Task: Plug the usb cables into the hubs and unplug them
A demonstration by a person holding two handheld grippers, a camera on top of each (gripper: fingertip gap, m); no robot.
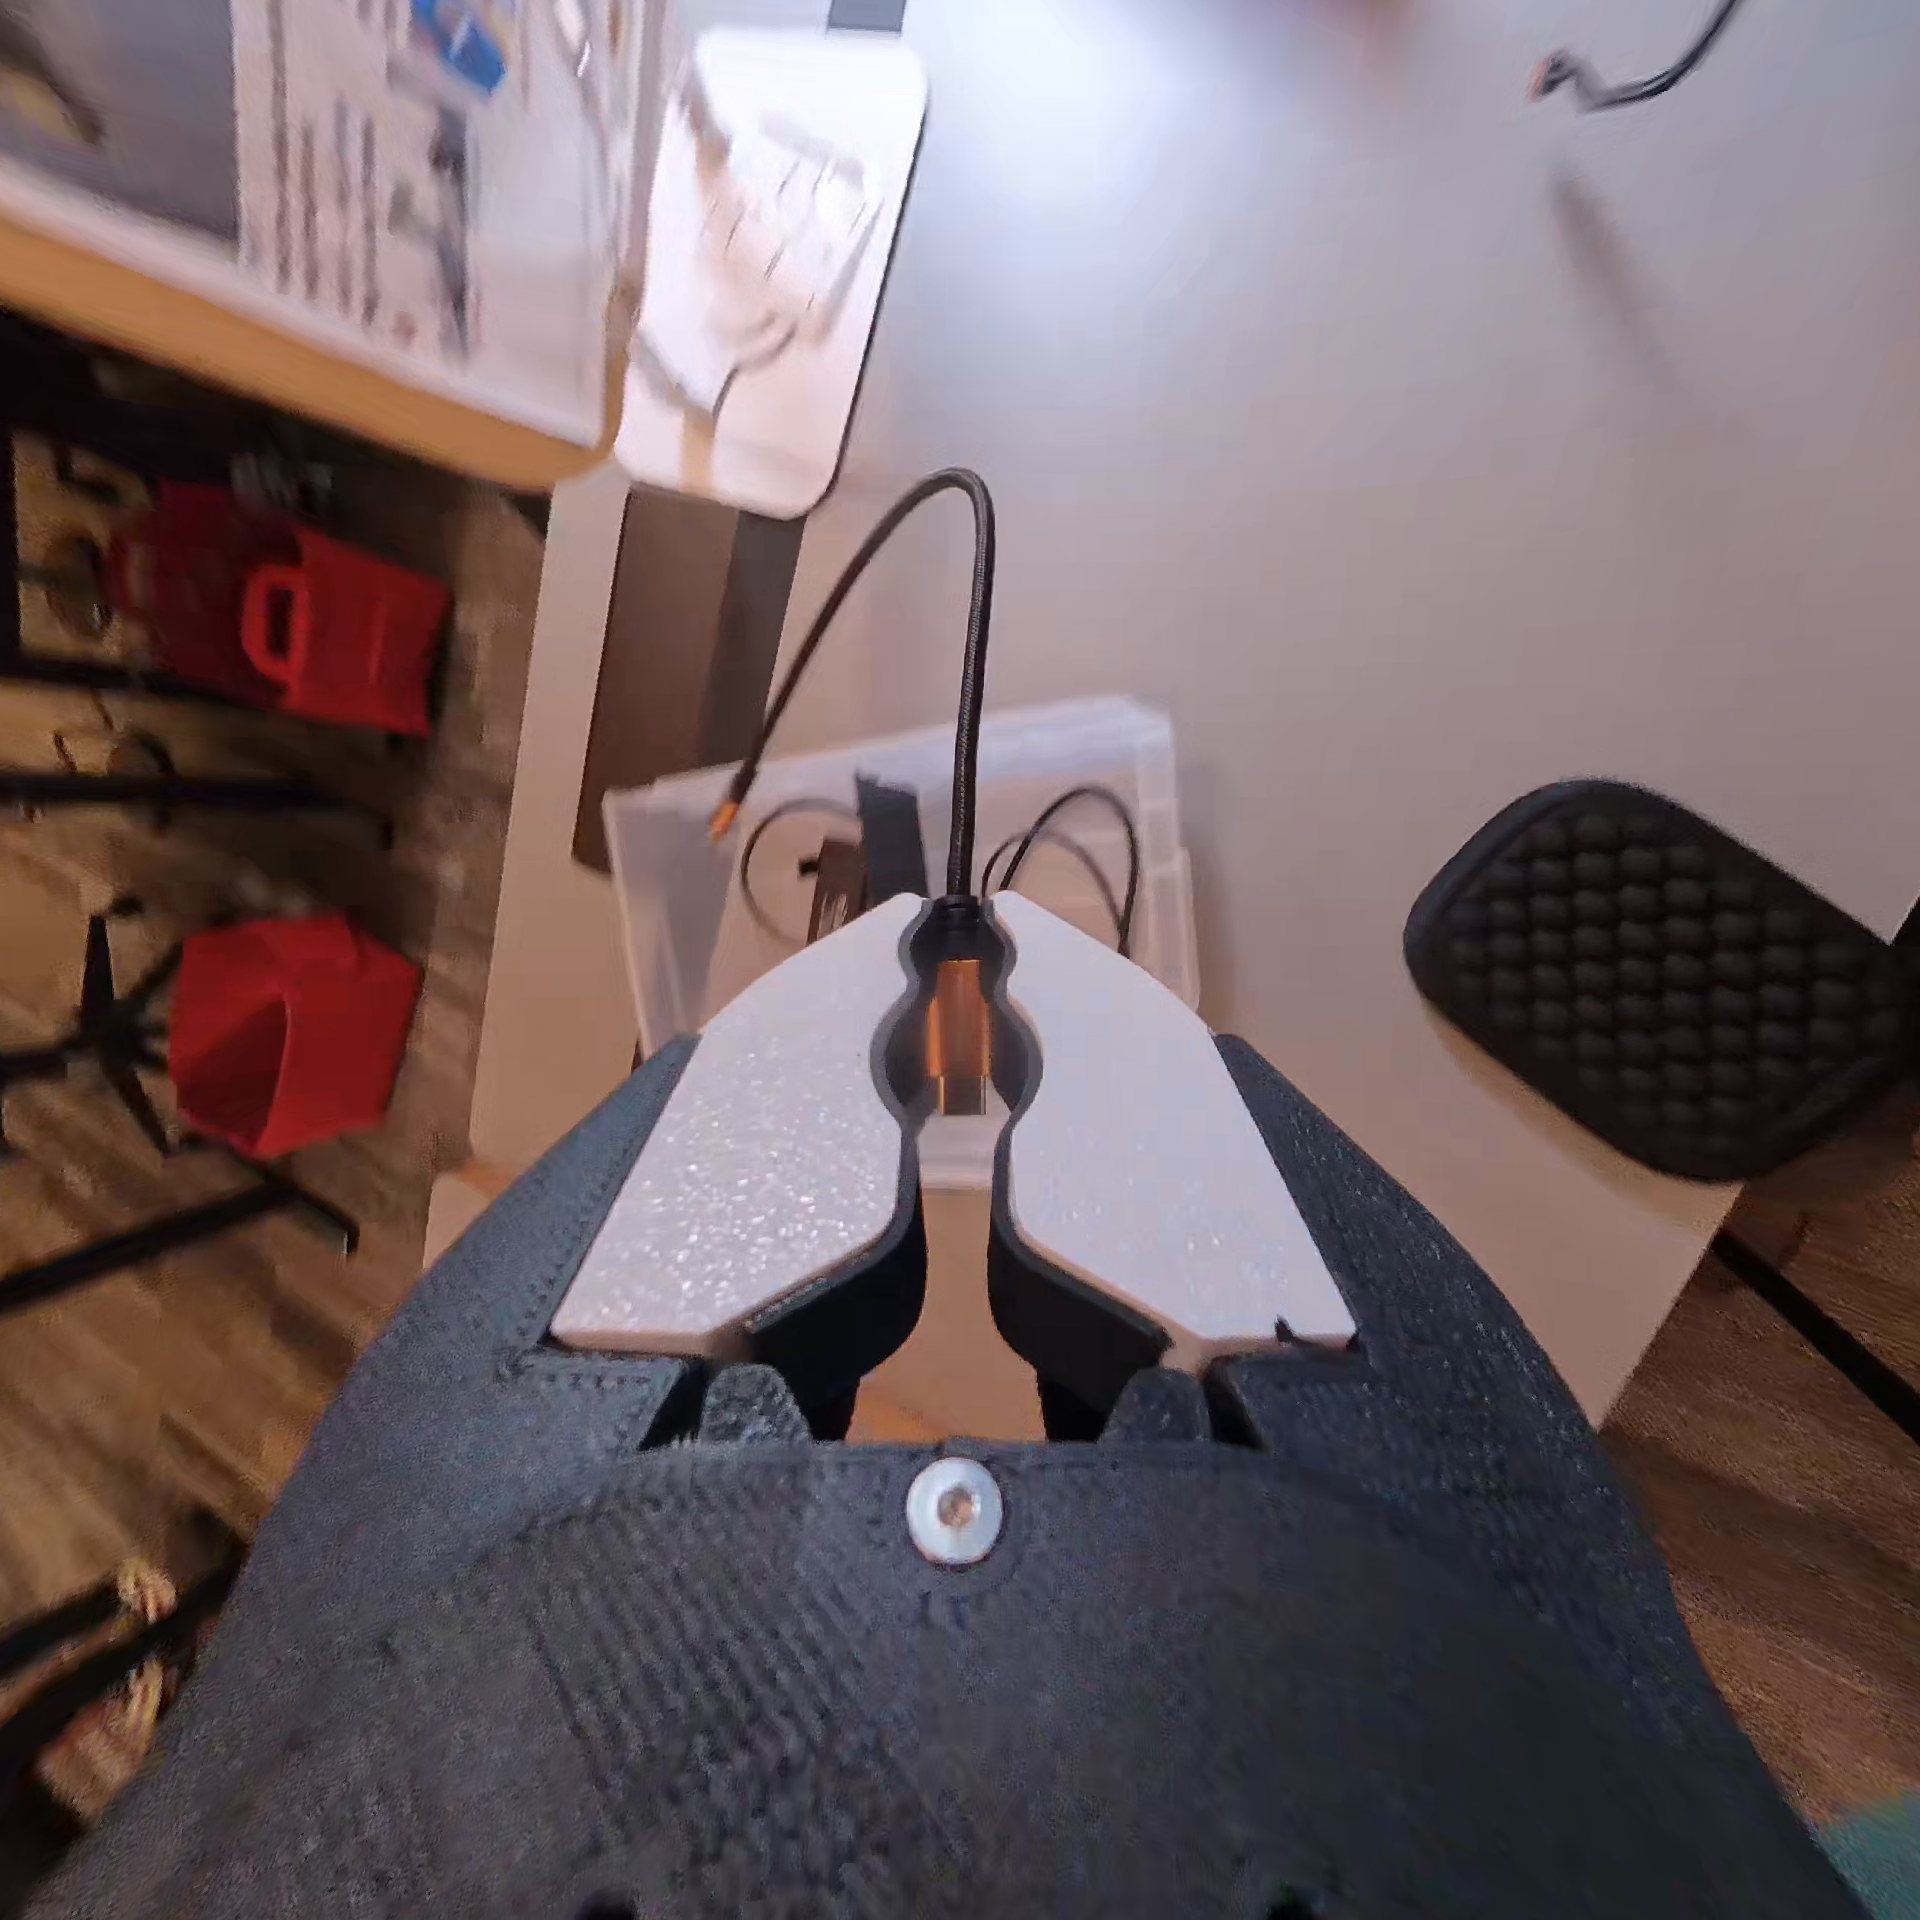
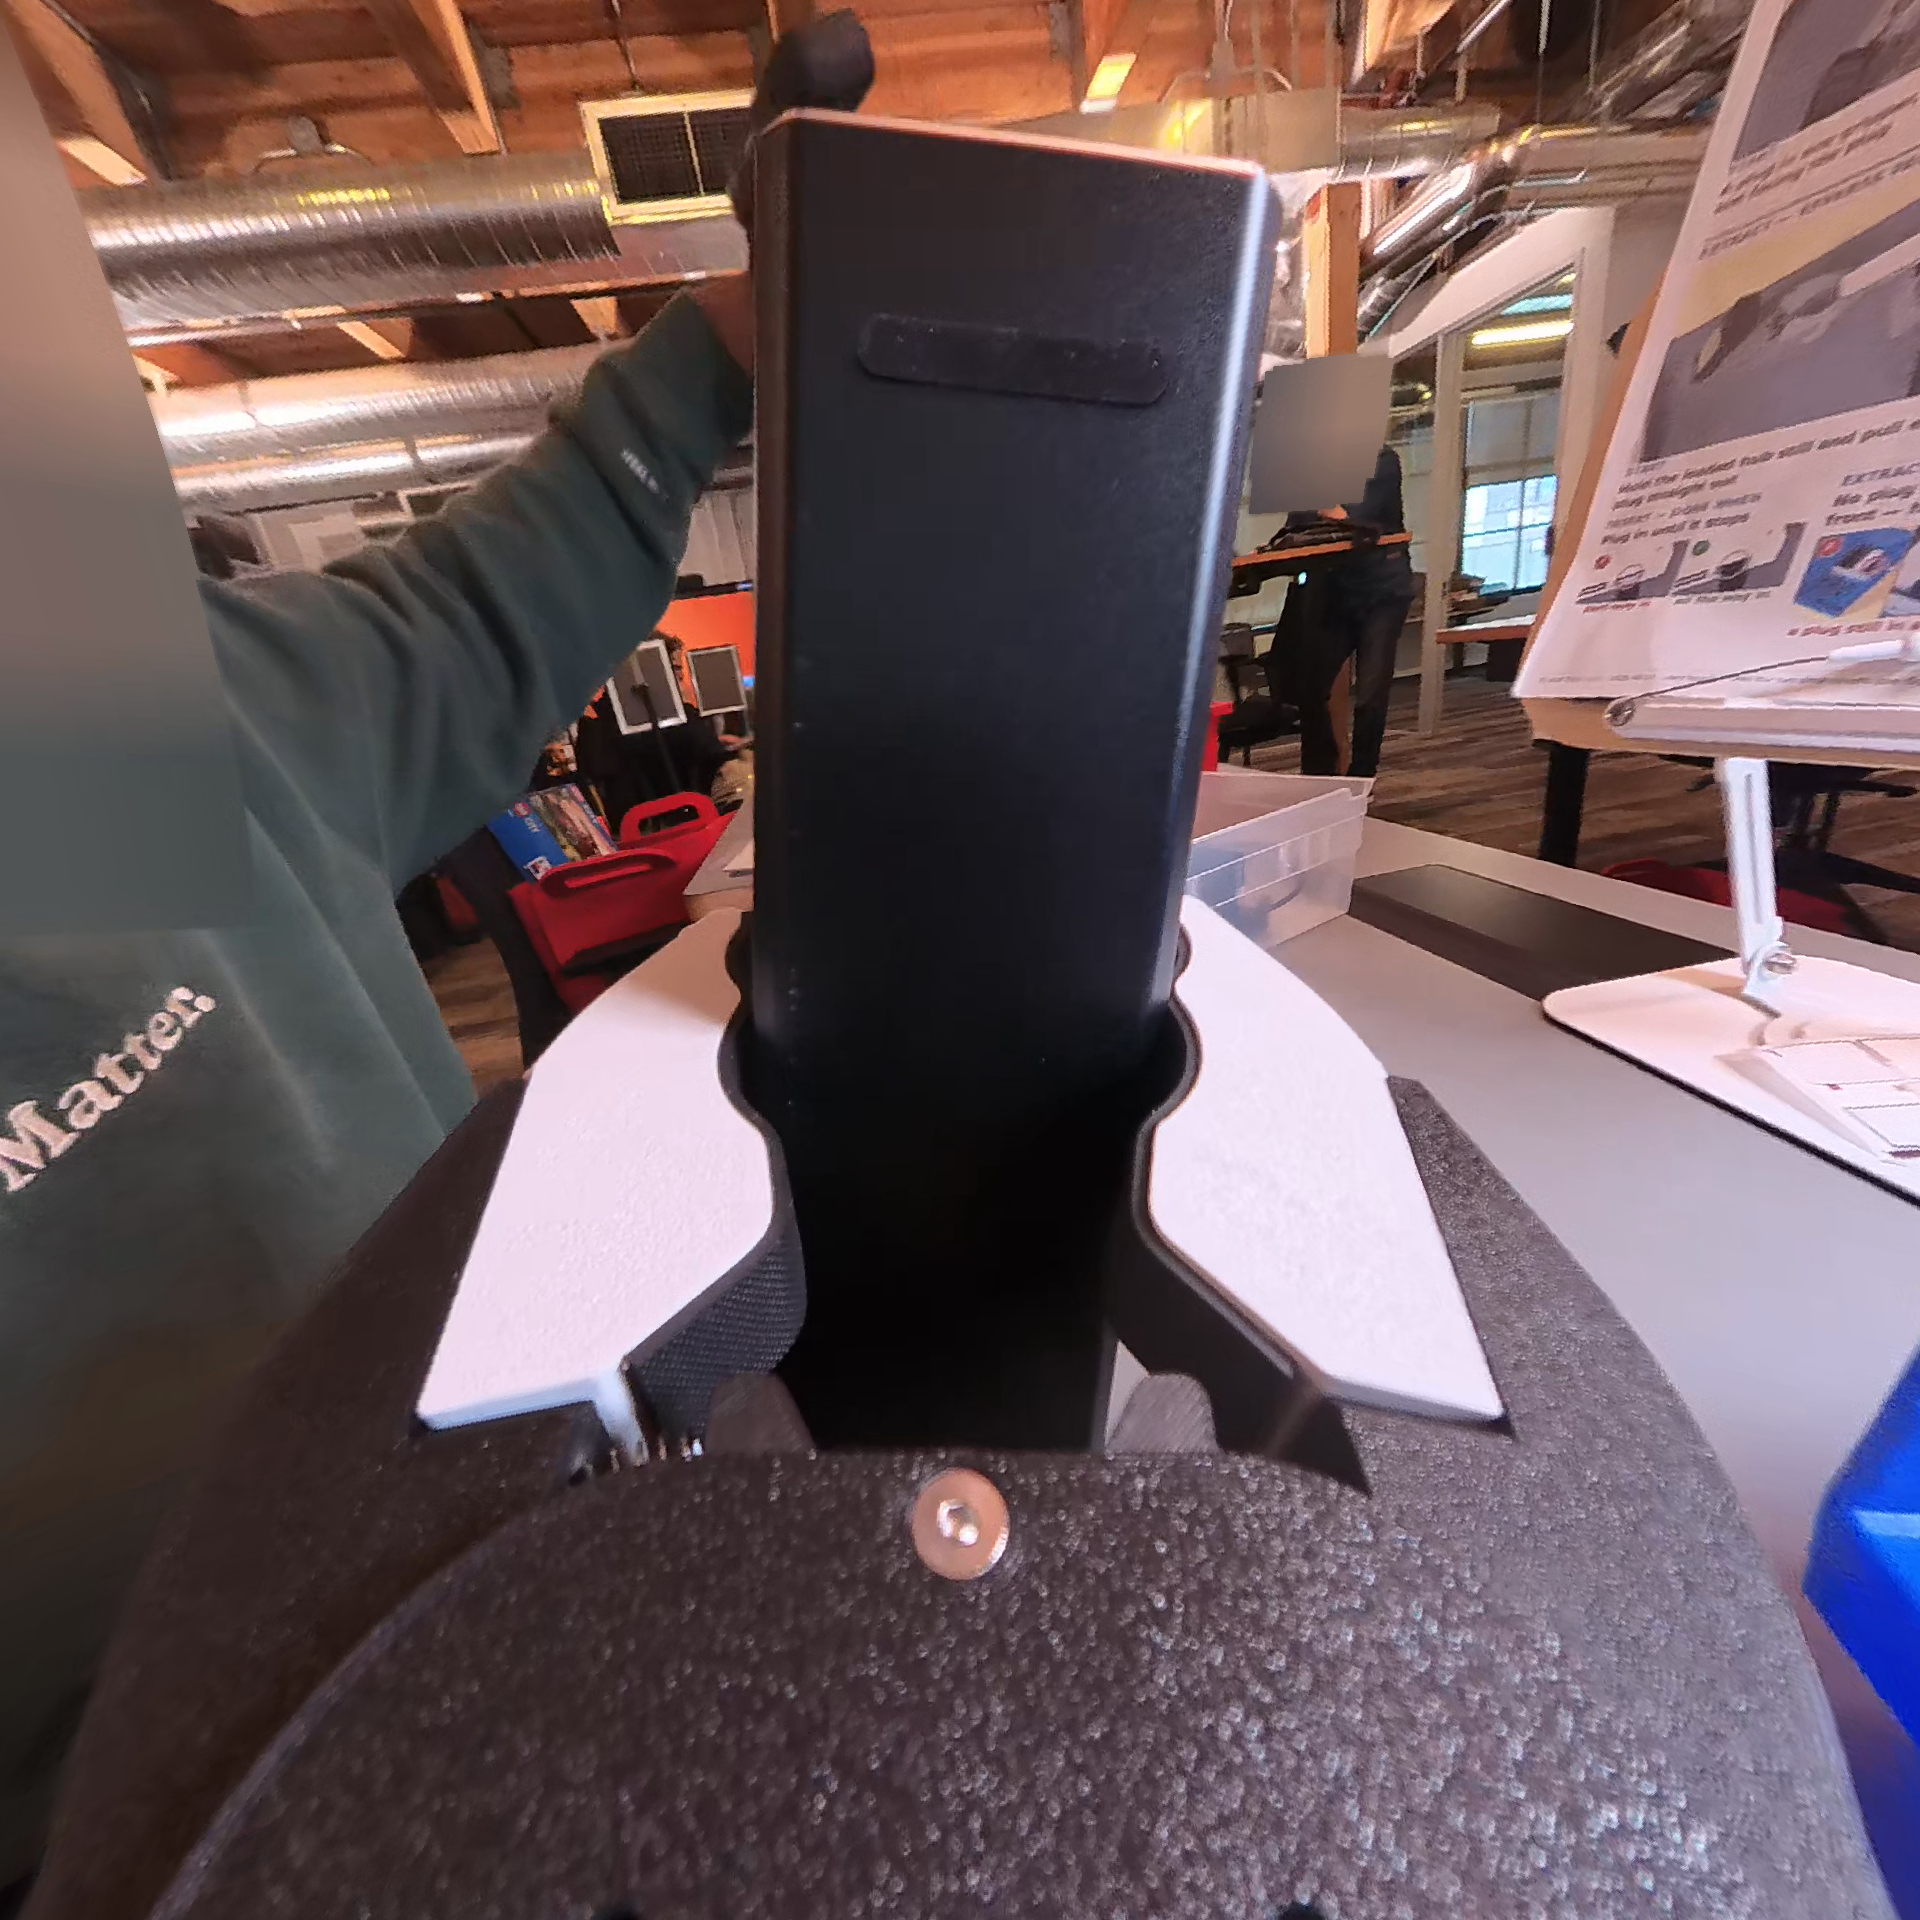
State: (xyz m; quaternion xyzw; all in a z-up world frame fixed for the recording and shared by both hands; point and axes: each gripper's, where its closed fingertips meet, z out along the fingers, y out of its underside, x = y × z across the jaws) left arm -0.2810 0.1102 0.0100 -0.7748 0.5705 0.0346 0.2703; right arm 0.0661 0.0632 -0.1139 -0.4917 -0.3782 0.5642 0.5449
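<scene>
Above the white bench point(image 1: 1299, 468), left claw point(image 1: 954, 940) closed on a braided usb cable point(image 1: 961, 727) by its copper plug, over a clear bin point(image 1: 1143, 769), right claw point(image 2: 956, 997) clamped around an upright black hub point(image 2: 987, 623).

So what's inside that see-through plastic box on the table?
In the left wrist view, the clear plastic box holds looping black cables and a dark flat piece. The left gripper, shut on the orange USB plug, hides the box's near part.
</scene>
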